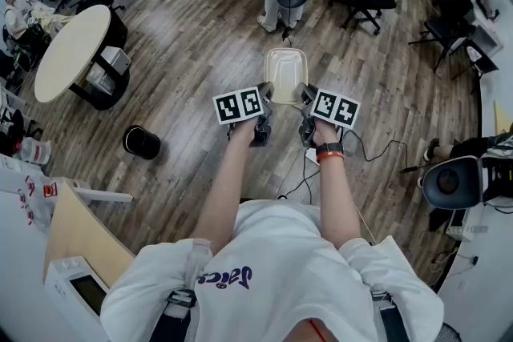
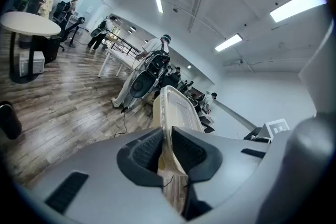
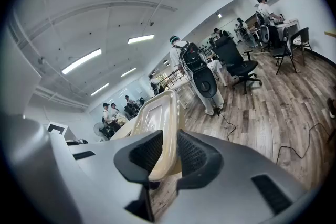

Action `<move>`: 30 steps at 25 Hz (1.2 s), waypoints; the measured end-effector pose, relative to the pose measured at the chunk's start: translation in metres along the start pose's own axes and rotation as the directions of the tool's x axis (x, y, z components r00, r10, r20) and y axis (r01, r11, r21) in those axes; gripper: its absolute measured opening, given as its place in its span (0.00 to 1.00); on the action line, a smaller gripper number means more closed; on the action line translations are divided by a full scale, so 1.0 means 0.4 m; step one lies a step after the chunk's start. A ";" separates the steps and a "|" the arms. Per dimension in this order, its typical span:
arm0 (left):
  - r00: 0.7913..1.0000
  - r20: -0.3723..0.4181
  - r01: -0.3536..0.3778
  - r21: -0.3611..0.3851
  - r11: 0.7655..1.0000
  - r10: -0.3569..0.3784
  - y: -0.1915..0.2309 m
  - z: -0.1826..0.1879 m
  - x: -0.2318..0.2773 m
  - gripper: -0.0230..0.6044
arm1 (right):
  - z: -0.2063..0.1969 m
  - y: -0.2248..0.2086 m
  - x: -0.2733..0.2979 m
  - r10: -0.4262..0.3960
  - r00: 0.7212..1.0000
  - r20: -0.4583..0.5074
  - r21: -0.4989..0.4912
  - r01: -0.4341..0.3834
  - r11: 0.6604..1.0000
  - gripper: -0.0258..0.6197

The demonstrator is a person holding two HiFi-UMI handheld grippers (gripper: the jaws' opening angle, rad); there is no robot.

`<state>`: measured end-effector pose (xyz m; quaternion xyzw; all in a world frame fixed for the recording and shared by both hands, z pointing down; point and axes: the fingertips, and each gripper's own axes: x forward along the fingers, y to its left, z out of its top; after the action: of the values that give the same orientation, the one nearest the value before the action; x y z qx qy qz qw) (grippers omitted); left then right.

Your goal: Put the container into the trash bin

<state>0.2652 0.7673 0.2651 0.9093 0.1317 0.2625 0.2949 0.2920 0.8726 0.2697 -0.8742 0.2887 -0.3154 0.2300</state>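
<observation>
Container [image 1: 286, 70], beige plastic, probably light and thin-walled and best pinched at its stiffer rim, hangs above the floor [image 1: 200, 52], its near rim clamped by left gripper [image 1: 265, 90] and right gripper [image 1: 305, 93], well apart from trash bin [image 1: 142, 142].

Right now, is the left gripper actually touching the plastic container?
Touching. The left gripper view shows the left gripper with its jaws closed on the rim of the beige plastic container, no gap on either side.
</observation>
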 end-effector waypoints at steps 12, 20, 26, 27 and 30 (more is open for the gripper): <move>0.988 0.094 -0.113 -0.076 0.991 0.120 0.098 0.009 -0.082 0.13 | -0.059 0.080 0.095 0.151 0.980 -0.130 0.012 -0.151 0.988 0.21; 0.967 0.155 -0.178 -0.151 0.972 0.202 0.257 0.082 -0.213 0.13 | -0.123 0.258 0.227 0.228 0.946 -0.230 -0.027 -0.240 0.970 0.21; 0.943 0.197 -0.225 -0.213 0.951 0.267 0.372 0.126 -0.303 0.13 | -0.174 0.380 0.319 0.278 0.910 -0.308 -0.022 -0.299 0.954 0.21; 0.939 0.203 -0.233 -0.220 0.947 0.278 0.391 0.134 -0.317 0.13 | -0.183 0.399 0.335 0.284 0.903 -0.322 -0.021 -0.306 0.952 0.21; 0.926 0.218 -0.255 -0.242 0.936 0.308 0.453 0.156 -0.362 0.13 | -0.215 0.460 0.385 0.303 0.880 -0.365 -0.017 -0.332 0.943 0.21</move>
<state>0.1954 0.5377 0.2741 0.9085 -0.0679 0.1967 0.3623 0.2647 0.6197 0.2863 -0.7515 0.4770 -0.4154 0.1876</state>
